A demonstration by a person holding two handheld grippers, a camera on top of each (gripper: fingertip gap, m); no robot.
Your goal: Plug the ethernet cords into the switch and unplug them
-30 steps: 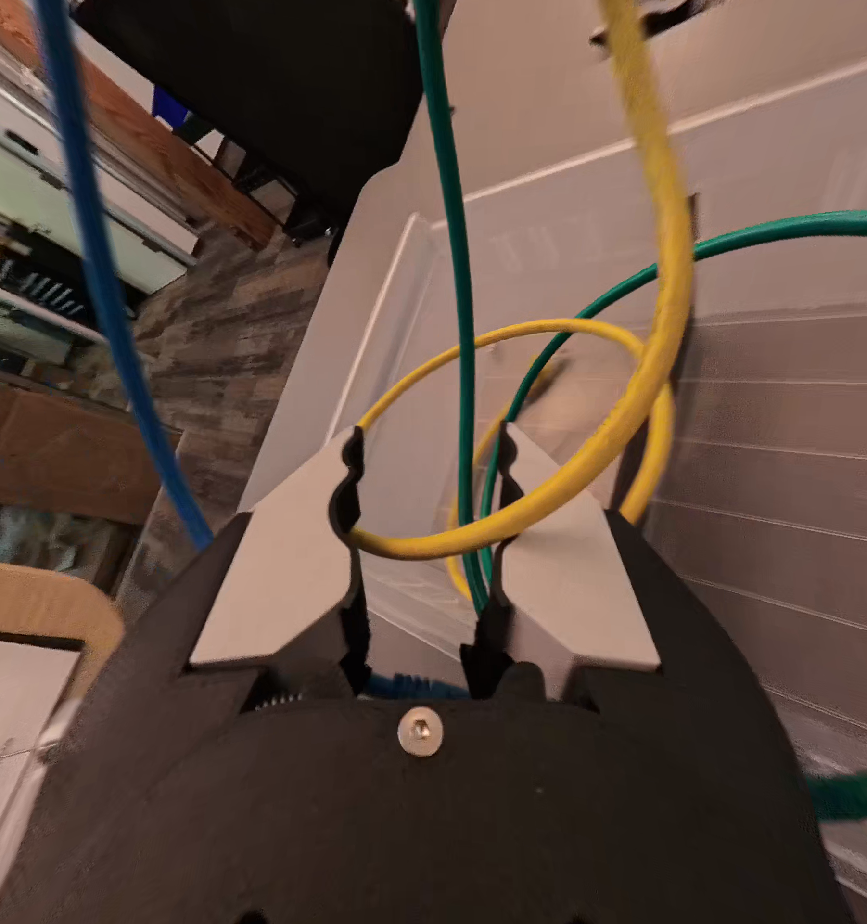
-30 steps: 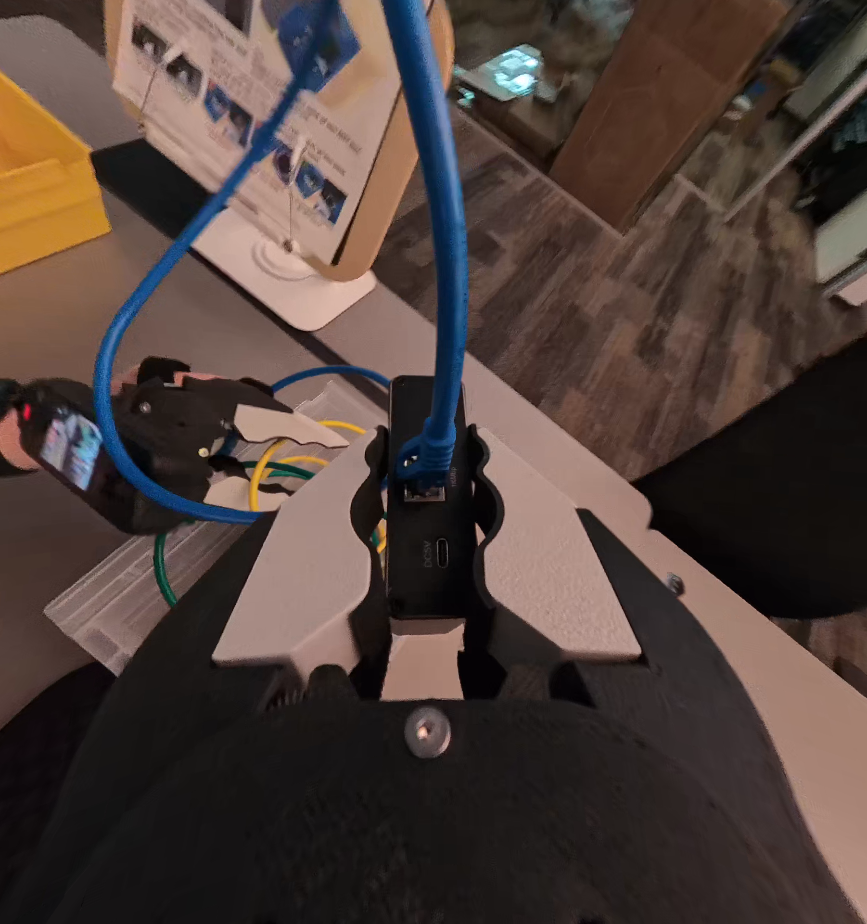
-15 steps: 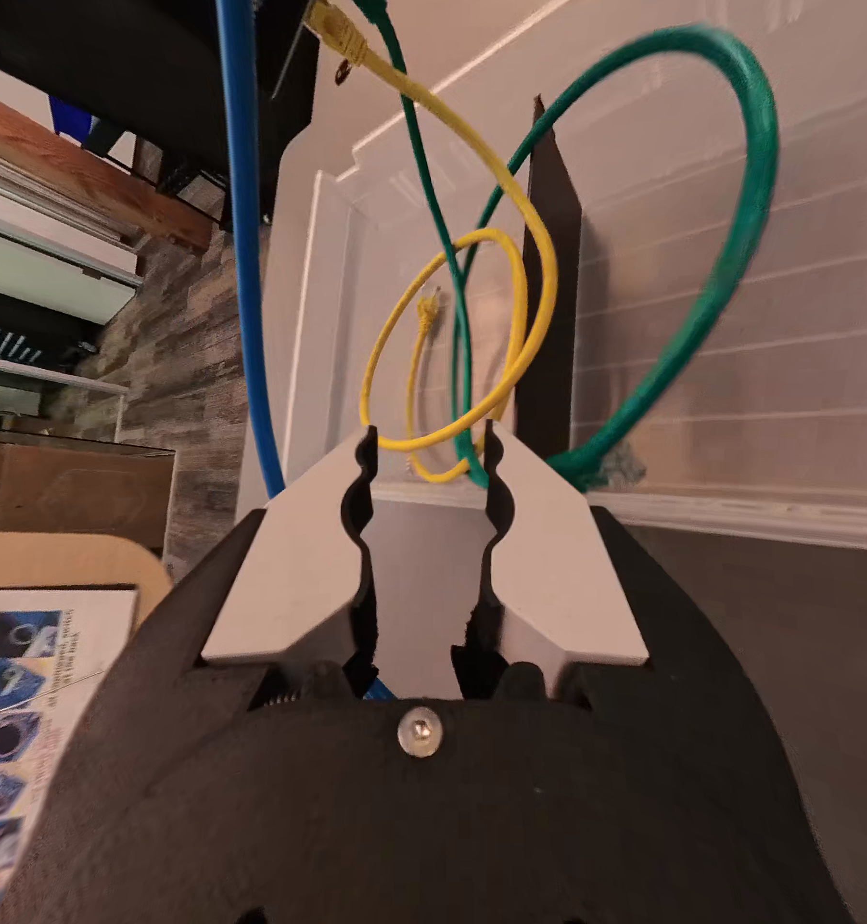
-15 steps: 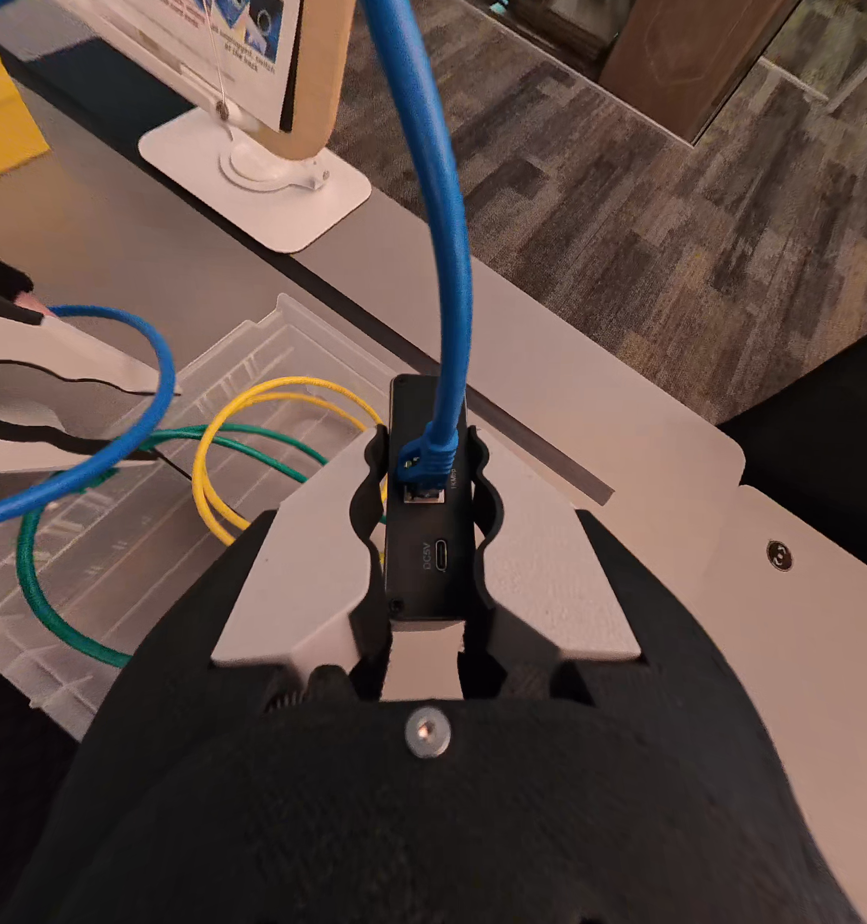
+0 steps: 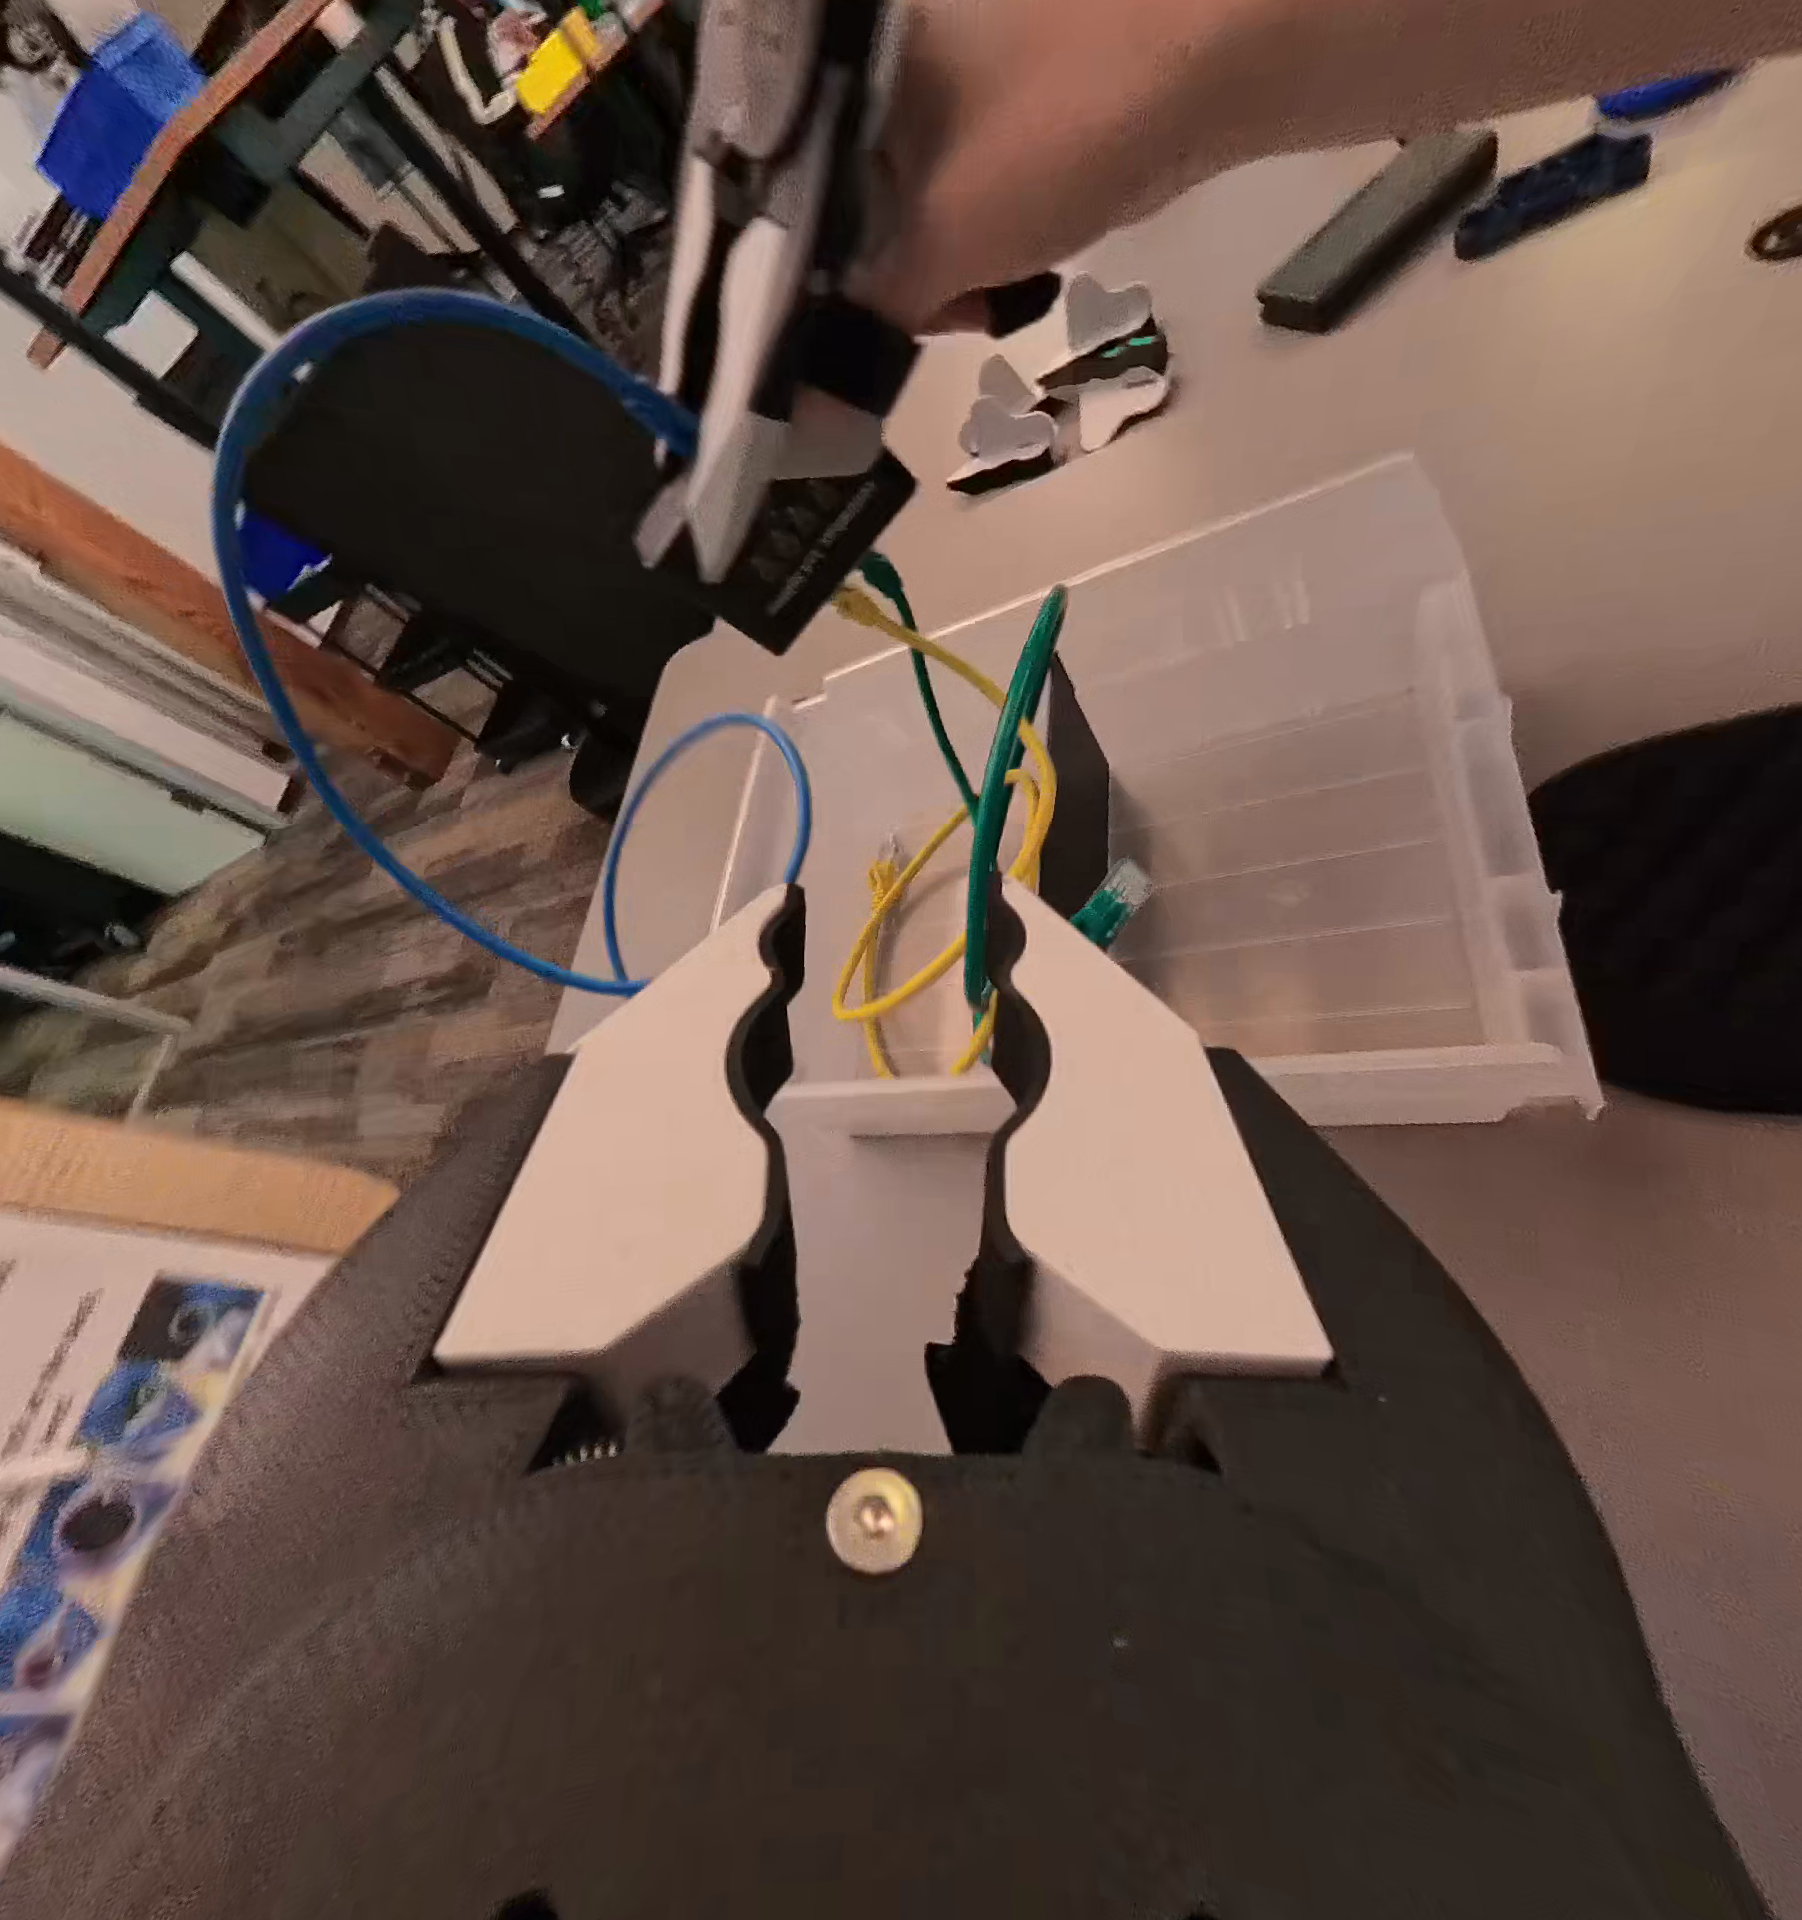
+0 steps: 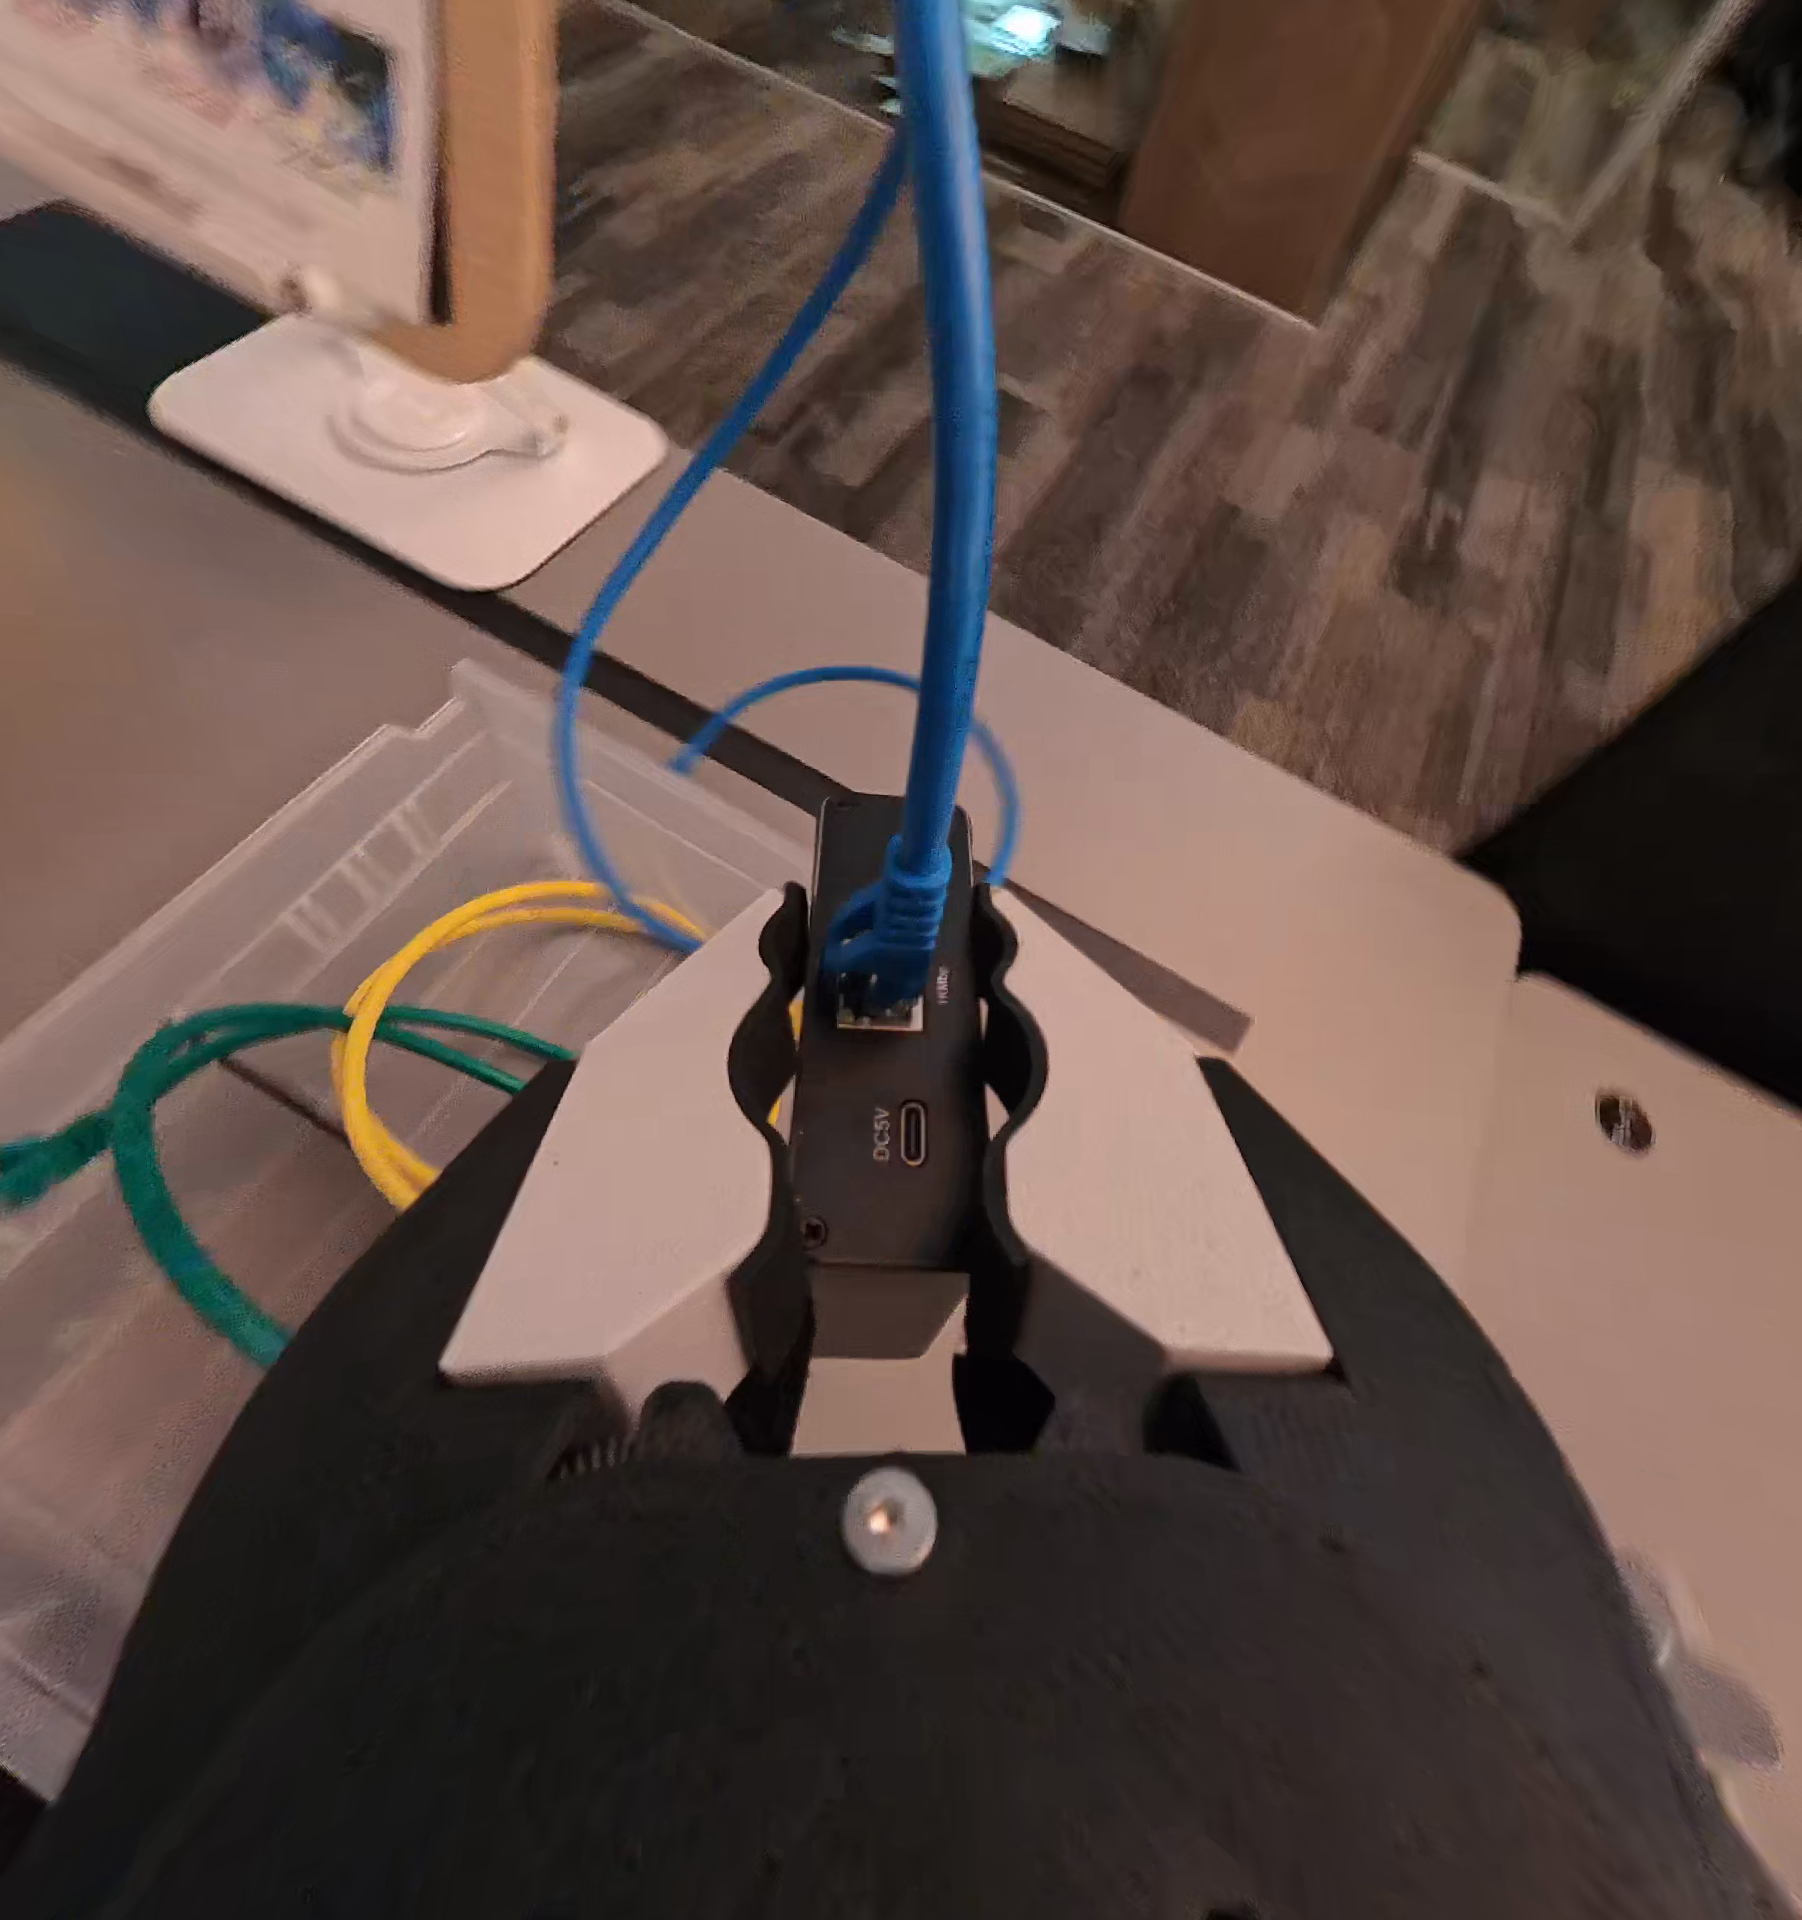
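At the far left of the left wrist view a printed card [image 5: 66, 1475] stood on the desk [image 5: 1603, 1299]. Next came the blue cord [image 5: 253, 644], arching from the switch [image 5: 824, 540] and looping down toward the desk edge, its free end hidden behind the left tool [image 5: 892, 914]. That tool was released, its jaws apart with nothing between them, pointed at the clear tray [image 5: 1344, 831]. In the tray lay slack loops of the yellow cord [image 5: 897, 956] and green cord [image 5: 990, 790]; one end of each rose to the switch's lower face and seemed plugged in, while the green cord's other plug [image 5: 1115, 904] lay loose. Farther right, the right tool [image 6: 892, 935] was clenched on the switch, held in the air above the tray. The blue plug [image 6: 902, 914] sat in a port on its upper face. Plugging looked largely done, by my reading; unplugging of all three remained.
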